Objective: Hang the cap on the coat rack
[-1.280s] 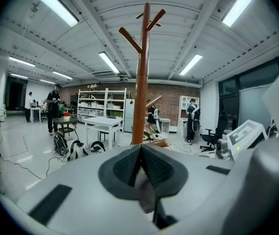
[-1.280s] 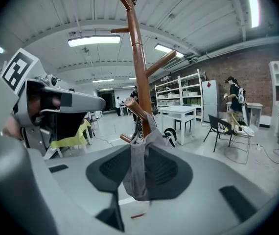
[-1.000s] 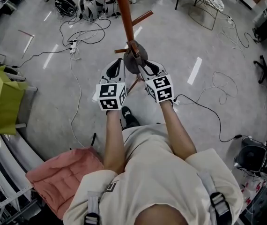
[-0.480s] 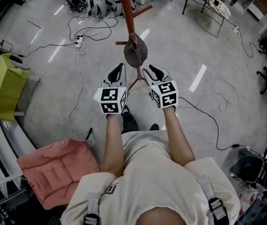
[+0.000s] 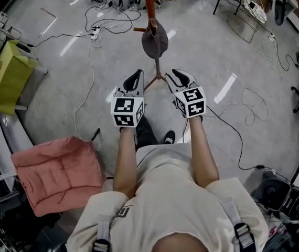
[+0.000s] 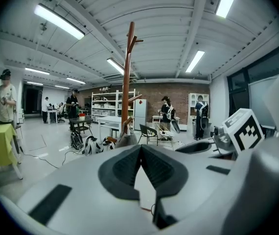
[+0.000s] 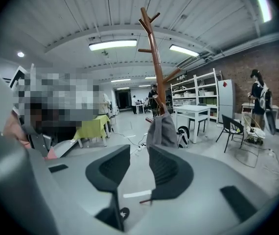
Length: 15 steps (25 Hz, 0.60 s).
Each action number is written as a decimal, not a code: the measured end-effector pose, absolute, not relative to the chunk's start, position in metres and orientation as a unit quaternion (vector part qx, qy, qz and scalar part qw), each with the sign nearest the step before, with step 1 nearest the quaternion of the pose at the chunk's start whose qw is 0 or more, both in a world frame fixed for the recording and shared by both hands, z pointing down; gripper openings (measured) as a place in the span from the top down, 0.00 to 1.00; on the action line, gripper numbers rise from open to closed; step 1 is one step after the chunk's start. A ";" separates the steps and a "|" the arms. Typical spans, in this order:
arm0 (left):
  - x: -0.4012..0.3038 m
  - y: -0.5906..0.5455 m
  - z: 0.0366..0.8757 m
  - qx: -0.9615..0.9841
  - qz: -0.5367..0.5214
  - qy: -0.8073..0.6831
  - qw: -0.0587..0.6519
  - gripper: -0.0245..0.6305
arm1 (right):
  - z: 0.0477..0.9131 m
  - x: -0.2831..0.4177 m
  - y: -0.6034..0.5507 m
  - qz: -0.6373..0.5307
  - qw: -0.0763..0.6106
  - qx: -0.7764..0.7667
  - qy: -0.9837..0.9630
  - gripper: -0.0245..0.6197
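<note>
Cap (image 5: pixel 154 41) hangs from a low peg of the coat rack (image 5: pixel 149 4) in the head view, both grippers apart from it. Left gripper view: left gripper (image 6: pixel 140 147) closed, empty. Right gripper view: right gripper (image 7: pixel 138 153) spread, empty; best retreat straight, without brushing the cap.

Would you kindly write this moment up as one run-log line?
cap: hanging on coat rack | left gripper: shut, empty | right gripper: open, empty | both grippers: apart from cap
</note>
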State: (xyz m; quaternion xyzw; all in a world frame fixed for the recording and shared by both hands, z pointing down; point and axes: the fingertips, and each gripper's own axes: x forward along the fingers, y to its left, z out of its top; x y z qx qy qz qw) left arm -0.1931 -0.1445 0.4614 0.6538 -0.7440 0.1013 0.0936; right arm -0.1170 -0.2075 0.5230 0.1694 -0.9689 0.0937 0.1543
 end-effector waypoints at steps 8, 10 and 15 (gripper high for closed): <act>-0.194 -0.110 0.470 0.633 0.129 -0.758 0.090 0.95 | 0.519 -0.109 -0.198 0.120 0.119 0.162 -0.972 0.77; -0.196 -0.109 0.467 0.630 0.121 -0.762 0.087 0.95 | 0.514 -0.110 -0.192 0.126 0.109 0.147 -0.975 0.77; -0.187 -0.108 0.454 0.640 0.106 -0.757 0.074 0.95 | 0.500 -0.109 -0.181 0.117 0.093 0.129 -0.980 0.77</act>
